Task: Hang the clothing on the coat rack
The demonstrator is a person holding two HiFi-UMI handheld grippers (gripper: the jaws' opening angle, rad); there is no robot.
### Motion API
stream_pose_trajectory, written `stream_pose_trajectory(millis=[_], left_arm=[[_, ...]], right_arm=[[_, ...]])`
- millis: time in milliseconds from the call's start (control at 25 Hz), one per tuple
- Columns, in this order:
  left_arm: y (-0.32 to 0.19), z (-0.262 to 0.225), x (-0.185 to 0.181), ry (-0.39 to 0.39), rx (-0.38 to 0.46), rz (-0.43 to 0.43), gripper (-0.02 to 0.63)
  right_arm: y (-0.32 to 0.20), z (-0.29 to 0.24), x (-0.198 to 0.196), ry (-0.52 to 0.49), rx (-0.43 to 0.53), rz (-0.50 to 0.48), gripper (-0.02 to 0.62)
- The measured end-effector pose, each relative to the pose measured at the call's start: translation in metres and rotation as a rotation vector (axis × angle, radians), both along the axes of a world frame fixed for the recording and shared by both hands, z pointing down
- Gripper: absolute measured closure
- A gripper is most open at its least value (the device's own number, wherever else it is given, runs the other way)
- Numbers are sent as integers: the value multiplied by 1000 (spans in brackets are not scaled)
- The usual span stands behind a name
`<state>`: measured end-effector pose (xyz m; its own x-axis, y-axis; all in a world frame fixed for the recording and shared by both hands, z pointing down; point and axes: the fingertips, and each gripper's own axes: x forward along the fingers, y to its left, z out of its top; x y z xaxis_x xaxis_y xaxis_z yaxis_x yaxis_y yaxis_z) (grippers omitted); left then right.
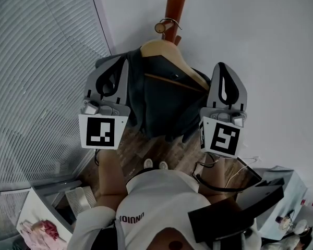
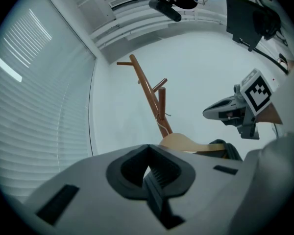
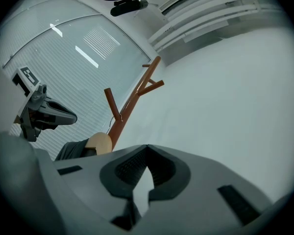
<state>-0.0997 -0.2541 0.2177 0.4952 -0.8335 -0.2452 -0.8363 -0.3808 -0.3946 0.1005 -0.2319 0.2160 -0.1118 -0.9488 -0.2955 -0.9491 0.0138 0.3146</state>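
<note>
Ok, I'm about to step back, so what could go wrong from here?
1. The hanger hook seems to sit near the peg tip, so a bump may slip it off.
2. The wooden hanger shows bare on one side; the dark garment may slide.
3. The left hand-held gripper and right hand-held gripper, both shut, flank it closely and might snag it.

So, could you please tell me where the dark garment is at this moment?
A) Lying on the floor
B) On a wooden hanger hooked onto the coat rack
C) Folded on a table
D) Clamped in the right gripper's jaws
B: the dark garment is draped over a wooden hanger, and the hanger's metal hook loops over a peg on the coat rack.
</note>
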Motion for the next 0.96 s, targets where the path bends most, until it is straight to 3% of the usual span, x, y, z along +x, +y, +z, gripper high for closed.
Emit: stream_pose_trajectory(millis=[960], left_arm=[[0, 3, 6, -34, -4, 12, 594]], right_arm=[[-4, -2, -6, 26, 1, -6, 575]])
